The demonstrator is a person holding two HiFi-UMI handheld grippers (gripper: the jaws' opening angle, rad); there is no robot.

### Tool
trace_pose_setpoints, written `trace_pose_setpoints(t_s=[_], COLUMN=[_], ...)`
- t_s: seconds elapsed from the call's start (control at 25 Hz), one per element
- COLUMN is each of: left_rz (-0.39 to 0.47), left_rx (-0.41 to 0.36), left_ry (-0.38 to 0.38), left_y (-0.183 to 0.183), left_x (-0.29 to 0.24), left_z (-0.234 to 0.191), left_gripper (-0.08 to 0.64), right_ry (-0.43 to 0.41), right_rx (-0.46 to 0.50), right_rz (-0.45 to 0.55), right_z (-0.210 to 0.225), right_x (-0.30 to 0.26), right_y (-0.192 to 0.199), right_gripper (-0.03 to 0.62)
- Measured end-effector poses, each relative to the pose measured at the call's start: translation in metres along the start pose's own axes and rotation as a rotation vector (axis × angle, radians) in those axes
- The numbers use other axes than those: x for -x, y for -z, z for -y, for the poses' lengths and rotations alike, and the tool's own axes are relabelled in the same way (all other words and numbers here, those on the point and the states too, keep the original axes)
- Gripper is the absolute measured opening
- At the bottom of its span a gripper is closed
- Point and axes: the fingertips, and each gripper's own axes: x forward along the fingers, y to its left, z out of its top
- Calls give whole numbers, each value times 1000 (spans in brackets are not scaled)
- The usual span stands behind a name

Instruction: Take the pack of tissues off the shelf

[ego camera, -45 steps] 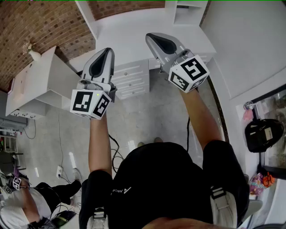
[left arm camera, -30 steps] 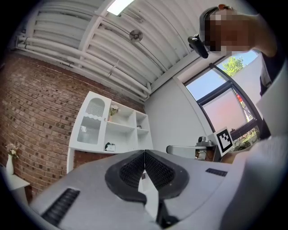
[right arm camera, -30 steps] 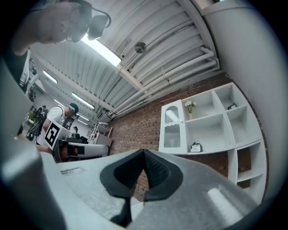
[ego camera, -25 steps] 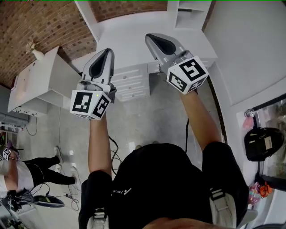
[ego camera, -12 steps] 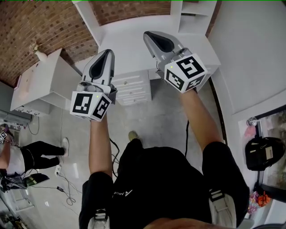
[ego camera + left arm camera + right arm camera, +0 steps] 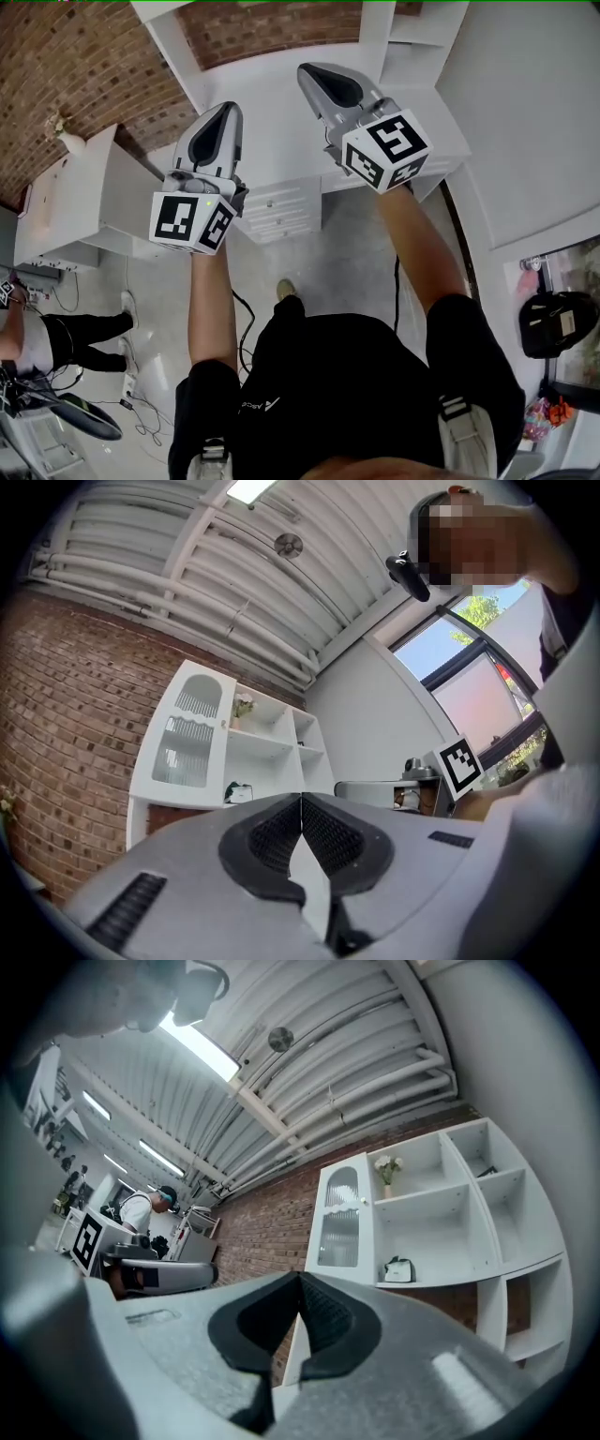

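Note:
The pack of tissues (image 6: 399, 1269) is a small white and dark pack lying on the middle shelf of a tall white shelf unit (image 6: 469, 1232) against a brick wall. In the left gripper view the pack (image 6: 238, 792) is small and far off, just above the jaws. My left gripper (image 6: 225, 111) and right gripper (image 6: 317, 73) are held side by side in front of me, above a white desk, both shut and empty. The left gripper's (image 6: 301, 801) dark pads meet with nothing between them. So do the right gripper's (image 6: 300, 1281). Both point up at the shelves, well short of them.
A white desk (image 6: 272, 84) with drawers (image 6: 281, 202) stands in front of me, and a white cabinet (image 6: 84, 187) to the left. A vase of flowers (image 6: 386, 1168) stands on the upper shelf. Another person (image 6: 37, 342) is at far left, cables (image 6: 242, 323) cross the floor, and a black bag (image 6: 553, 323) hangs at right.
The desk and shelf base have slid lower and closer in the head view as I step forward. Both grippers keep their pose and stay shut. The person at left has shifted.

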Motion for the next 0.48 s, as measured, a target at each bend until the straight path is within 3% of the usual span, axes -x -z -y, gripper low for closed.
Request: trace_pose_setpoints(t_s=[0.48], left_rz=[28], left_rx=[23], left_ry=[129], left_y=[28], left_x=[-68], left_z=[-142], left_gripper=[0], right_ry=[136], right_rx=[42], right_rz=[-2], right_z=[51], right_x=[-141], right_y=[27], right_gripper=[3])
